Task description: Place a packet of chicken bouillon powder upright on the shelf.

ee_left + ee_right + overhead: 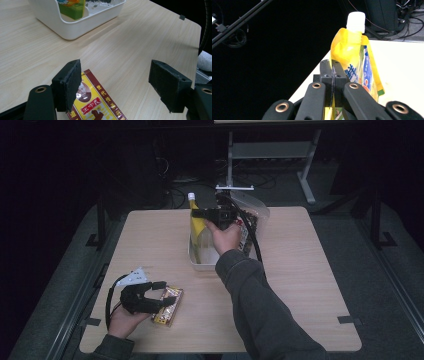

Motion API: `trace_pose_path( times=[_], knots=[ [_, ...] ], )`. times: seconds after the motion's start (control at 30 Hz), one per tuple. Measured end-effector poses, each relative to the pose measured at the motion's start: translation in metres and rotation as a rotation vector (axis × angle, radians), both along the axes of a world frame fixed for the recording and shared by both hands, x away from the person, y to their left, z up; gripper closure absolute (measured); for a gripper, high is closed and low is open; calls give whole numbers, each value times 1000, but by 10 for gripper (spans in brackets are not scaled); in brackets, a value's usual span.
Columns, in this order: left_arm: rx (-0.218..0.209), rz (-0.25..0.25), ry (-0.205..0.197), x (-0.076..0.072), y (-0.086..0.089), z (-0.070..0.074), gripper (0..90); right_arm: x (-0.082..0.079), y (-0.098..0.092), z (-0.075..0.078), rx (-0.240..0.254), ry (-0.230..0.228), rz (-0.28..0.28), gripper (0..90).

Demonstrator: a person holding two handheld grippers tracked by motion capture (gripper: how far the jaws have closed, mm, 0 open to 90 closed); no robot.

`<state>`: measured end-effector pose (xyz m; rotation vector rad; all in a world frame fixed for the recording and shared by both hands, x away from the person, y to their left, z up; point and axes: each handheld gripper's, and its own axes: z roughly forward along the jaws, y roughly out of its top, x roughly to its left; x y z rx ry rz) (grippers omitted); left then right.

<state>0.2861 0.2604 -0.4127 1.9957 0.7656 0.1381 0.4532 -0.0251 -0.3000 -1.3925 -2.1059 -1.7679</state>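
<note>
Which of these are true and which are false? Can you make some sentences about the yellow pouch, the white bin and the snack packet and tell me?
1. The right gripper is shut on the yellow pouch. True.
2. The yellow pouch has a red cap. False: its cap is white.
3. The left gripper is open. True: its fingers stand wide apart over the snack packet.
4. The snack packet lies inside the white bin. False: it lies on the wooden table, apart from the bin.
5. The yellow pouch is above the white bin. True, in the high view.
</note>
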Motion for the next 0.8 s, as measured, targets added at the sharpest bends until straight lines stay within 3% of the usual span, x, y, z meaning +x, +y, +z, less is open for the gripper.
trace_pose_path(
  times=[0.53,0.8],
  knots=[
    [-4,0,2,0,0,0,258,4,4,-18,11,17,-16,896],
    [4,-1,2,0,0,0,258,5,10,-24,-7,26,-22,894]
  ],
)
